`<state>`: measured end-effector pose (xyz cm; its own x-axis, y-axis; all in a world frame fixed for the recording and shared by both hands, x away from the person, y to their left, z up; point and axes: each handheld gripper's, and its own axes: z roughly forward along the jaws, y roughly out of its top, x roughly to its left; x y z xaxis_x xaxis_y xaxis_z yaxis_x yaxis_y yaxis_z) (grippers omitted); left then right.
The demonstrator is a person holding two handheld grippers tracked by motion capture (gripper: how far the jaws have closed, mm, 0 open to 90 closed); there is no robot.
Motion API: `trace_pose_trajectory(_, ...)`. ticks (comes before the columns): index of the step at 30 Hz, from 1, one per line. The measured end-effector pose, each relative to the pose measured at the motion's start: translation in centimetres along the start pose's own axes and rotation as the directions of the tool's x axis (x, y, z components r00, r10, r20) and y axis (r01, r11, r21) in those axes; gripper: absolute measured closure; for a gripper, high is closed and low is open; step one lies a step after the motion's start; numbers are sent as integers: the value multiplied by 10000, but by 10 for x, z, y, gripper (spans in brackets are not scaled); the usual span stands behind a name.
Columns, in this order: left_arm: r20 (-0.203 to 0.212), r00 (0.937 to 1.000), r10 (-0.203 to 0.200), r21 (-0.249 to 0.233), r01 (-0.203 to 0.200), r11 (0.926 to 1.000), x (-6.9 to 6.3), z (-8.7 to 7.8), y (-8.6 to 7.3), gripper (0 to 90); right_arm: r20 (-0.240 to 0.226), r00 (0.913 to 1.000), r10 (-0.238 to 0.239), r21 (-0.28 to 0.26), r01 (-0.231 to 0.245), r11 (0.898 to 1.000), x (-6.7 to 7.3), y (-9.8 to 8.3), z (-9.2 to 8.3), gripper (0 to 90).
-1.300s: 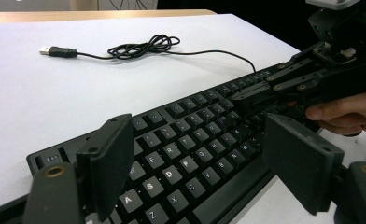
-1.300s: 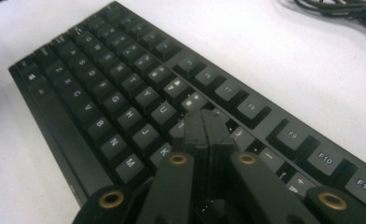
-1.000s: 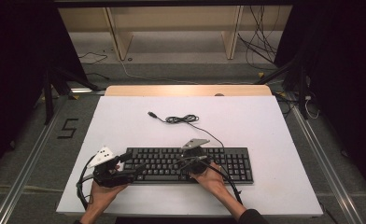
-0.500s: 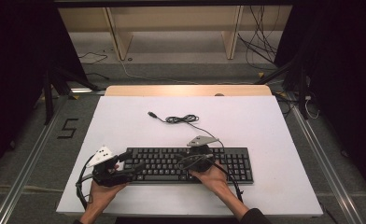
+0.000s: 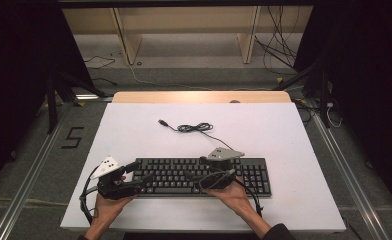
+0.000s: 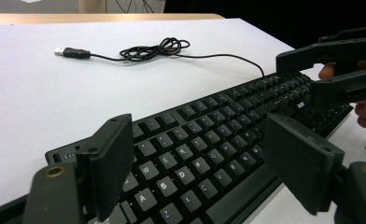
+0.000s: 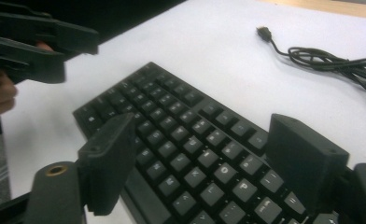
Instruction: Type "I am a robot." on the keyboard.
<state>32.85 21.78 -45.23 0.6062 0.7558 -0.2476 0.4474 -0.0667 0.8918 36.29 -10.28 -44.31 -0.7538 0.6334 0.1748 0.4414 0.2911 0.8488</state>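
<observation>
Right now the black keyboard (image 5: 201, 176) lies flat near the desk's (image 5: 294, 135) front edge, its USB cable (image 5: 196, 128) coiled behind. Both the left tongs (image 5: 134, 177) and right tongs (image 5: 221, 176) hover spread over the keys, the right having just been opening with nothing between. A careless descent could mash several keys or shove the keyboard askew.

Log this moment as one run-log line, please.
left hand-held gripper: open, over keyboard left end | right hand-held gripper: jaws just opening, nothing between | cable: loose on table
</observation>
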Motion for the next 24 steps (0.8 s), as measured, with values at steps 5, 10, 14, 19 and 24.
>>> trace_pose_trajectory(5, -11, 10000, 43, -9, -43, 10000, 0, 0, 0, 247, -70, 9999, -87, -281, 85, 9996, 4, 0, -9, 237)
trace_pose_trajectory(10, -25, 10000, 55, -30, -56, 10000, 0, 0, 0, 247, -145, 9999, -81, -538, 73, 9985, 4, -2, -19, 236)
trace_pose_trajectory(14, -37, 10000, 67, -34, -67, 10000, -1, 0, 0, 247, -190, 9998, -92, -629, 80, 9980, 5, -2, -21, 235)
trace_pose_trajectory(19, -58, 10000, 49, -52, -49, 10000, 0, 0, 0, 247, -288, 9995, -148, -574, 131, 9983, 8, -1, -17, 235)
trace_pose_trajectory(24, -72, 10000, 61, -58, -62, 10000, 0, 0, 0, 247, -389, 9991, -188, -474, 170, 9987, 11, 0, -10, 241)
